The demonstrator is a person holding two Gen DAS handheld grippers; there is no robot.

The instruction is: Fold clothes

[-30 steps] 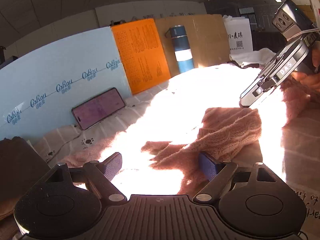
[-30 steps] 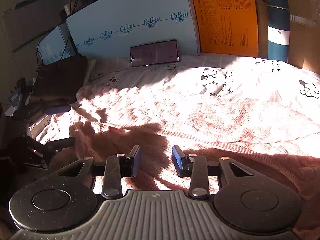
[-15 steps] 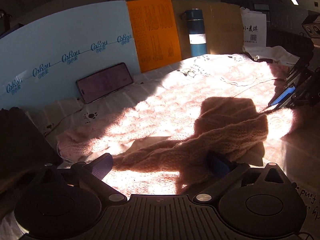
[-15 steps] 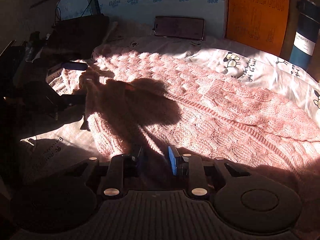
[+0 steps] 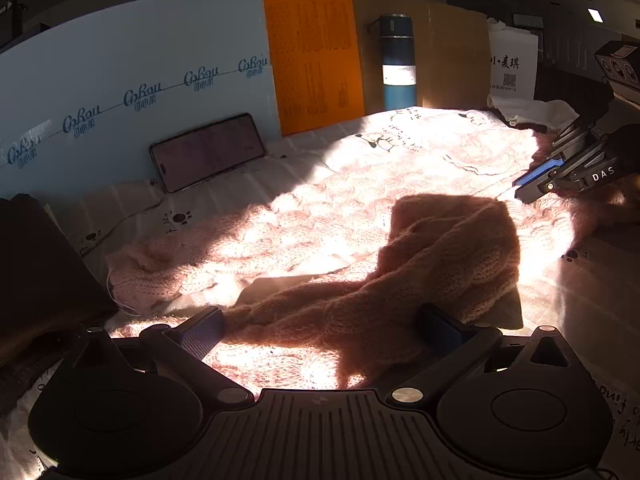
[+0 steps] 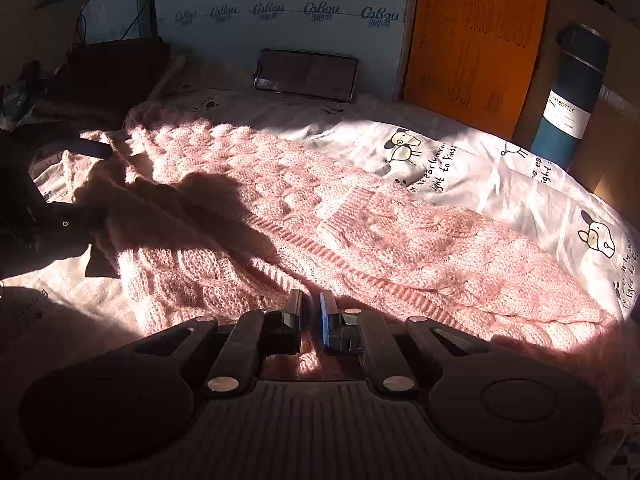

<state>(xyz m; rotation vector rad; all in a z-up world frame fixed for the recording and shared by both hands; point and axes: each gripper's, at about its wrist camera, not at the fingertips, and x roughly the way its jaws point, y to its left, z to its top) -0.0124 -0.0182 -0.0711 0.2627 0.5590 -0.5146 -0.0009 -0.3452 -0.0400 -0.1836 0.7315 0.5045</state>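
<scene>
Mid-fold, my right gripper (image 6: 311, 310) pinches the pink sweater (image 6: 360, 224) spread on the sheet (image 6: 500, 176), seemingly its hem, while my left gripper (image 5: 320, 320) gapes around the sleeve, needing closure next.

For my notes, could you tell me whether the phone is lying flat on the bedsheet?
No, the phone stands on edge, leaning against the blue board.

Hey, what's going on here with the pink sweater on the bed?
A person with a gripper in each hand is folding a pink knit sweater spread on a printed sheet. The left gripper is open, with a sleeve draped between its fingers. The right gripper is pinched nearly shut on the sweater's ribbed edge. A phone and a blue bottle stand at the back.
</scene>
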